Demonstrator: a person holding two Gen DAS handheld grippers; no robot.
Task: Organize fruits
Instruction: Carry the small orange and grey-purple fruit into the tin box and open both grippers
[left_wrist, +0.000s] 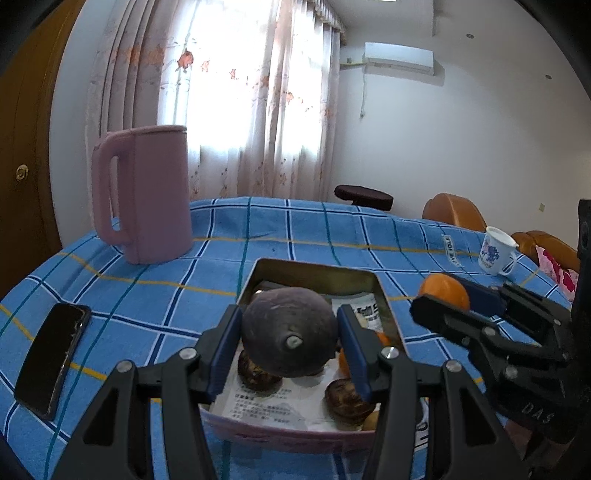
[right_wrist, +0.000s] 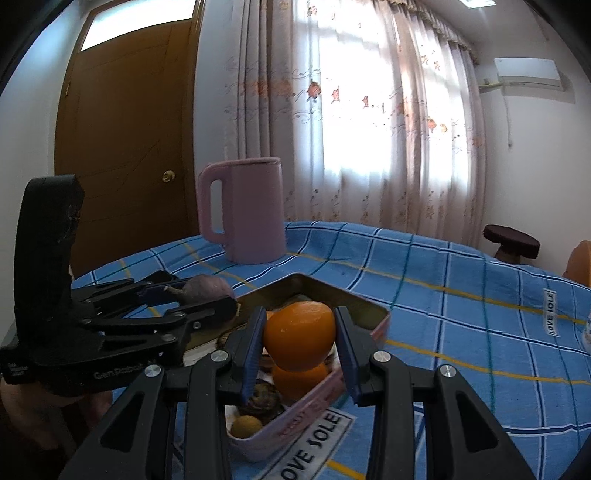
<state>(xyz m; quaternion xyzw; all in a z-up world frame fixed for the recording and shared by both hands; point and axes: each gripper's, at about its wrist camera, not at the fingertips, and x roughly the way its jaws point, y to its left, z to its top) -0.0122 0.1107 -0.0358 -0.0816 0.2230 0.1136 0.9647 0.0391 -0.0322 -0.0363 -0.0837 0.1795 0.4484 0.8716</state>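
My left gripper (left_wrist: 290, 341) is shut on a dark purple round fruit (left_wrist: 288, 332) and holds it above the pink rectangular tin (left_wrist: 280, 437). In the tin lie brown wrinkled fruits (left_wrist: 347, 400), a small yellow-brown fruit (right_wrist: 245, 426) and an orange (right_wrist: 301, 378) on printed paper. My right gripper (right_wrist: 299, 341) is shut on an orange (right_wrist: 299, 334) over the tin's right part. Each gripper shows in the other's view: the right gripper (left_wrist: 439, 301) with its orange (left_wrist: 445, 291), the left gripper (right_wrist: 207, 299) with the purple fruit (right_wrist: 207, 290).
A pink kettle (left_wrist: 147, 192) stands at the far left of the blue checked tablecloth (left_wrist: 184, 295). A black phone (left_wrist: 51, 358) lies near the left edge. A white cup with a blue print (left_wrist: 495, 251) stands far right. A dark stool (right_wrist: 511, 240) and orange chairs (left_wrist: 454, 212) are behind the table.
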